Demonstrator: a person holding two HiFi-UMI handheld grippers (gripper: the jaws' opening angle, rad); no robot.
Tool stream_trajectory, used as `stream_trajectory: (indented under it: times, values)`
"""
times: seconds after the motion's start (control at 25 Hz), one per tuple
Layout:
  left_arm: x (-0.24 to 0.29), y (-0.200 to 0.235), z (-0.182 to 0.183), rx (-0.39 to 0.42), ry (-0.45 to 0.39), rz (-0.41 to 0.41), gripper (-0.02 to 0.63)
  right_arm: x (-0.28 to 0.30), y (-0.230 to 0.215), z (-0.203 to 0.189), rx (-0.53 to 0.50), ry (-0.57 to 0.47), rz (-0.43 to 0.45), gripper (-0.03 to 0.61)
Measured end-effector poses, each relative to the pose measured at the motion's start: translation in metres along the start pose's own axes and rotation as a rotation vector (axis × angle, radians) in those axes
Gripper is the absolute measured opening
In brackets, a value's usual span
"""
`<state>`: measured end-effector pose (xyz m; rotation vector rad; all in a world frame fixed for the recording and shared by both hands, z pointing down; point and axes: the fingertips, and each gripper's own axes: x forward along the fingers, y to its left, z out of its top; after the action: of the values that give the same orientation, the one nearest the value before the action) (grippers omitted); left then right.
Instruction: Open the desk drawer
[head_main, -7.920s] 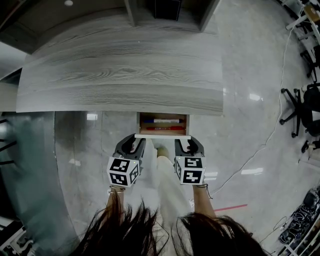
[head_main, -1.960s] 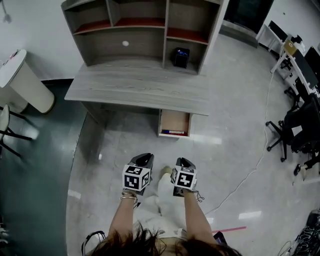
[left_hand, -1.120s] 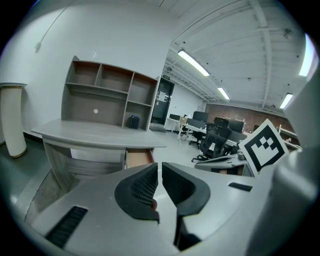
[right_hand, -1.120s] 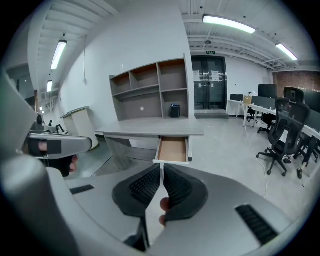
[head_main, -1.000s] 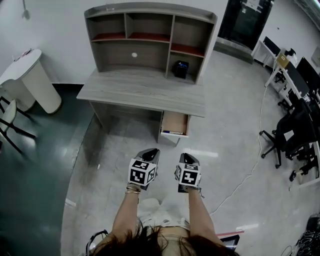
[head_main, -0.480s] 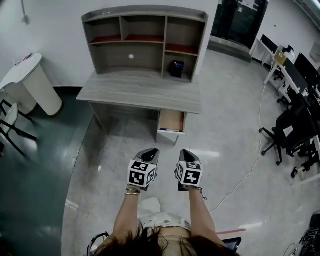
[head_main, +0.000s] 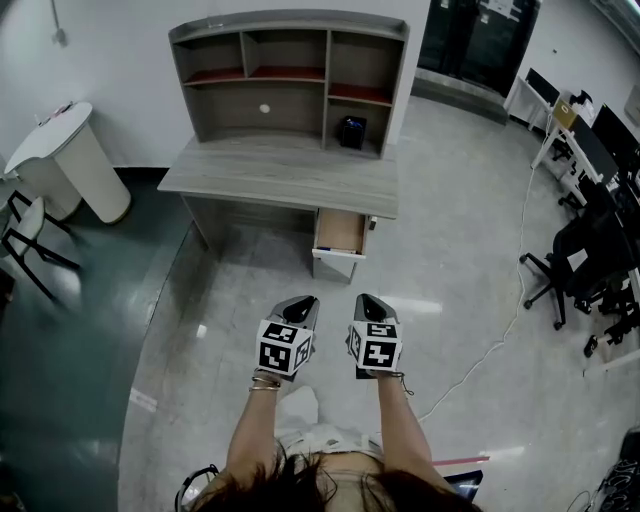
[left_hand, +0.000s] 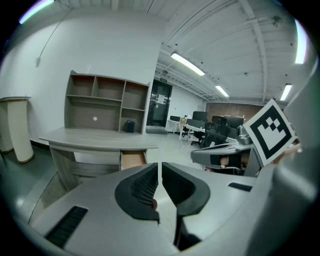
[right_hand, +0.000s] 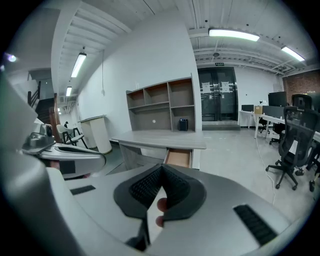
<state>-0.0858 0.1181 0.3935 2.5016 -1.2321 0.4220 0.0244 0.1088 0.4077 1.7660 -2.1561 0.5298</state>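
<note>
The left hand-held gripper (head_main: 299, 304) has its jaws drawn almost together, with only a hairline slit between them and nothing in it. The right hand-held gripper (head_main: 368, 302) is fully closed and also empty. Both are held out side by side in front of the person, tilted slightly downward over bare floor (head_main: 450, 250), and touch nothing.

Straight ahead and well apart from both is the drawer (head_main: 340, 232). It hangs under the right end of the counter (head_main: 285, 175) and is already pulled out, its pale wooden inside showing and its white front facing the person. Its long axis runs from the counter toward the person, roughly in line with the way the jaws point.

In the head view it lies between the two tools, perhaps slightly nearer the right one. The opening looks done, and any further pull would first need a step forward.
</note>
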Motion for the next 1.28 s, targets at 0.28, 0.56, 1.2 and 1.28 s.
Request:
stream_trajectory:
  times: [0.28,0.56,1.2,1.28]
  values:
    - [-0.012,-0.017,-0.003,-0.007,-0.014,0.021,0.032,-0.018,-0.002,-0.011,-0.021,0.009,0.020,0.020]
    - [-0.017,-0.047,-0.009,0.011,-0.014,0.009,0.028,-0.043,-0.010,-0.016,-0.010,-0.019,0.034,0.020]
    - [-0.036,-0.111,-0.016,0.067,-0.040,0.013,0.020,-0.100,-0.033,-0.049,0.032,-0.007,0.070,0.020]
    - [-0.042,-0.115,-0.015,0.060,-0.052,0.020,0.020,-0.107,-0.032,-0.052,0.039,-0.011,0.077,0.020]
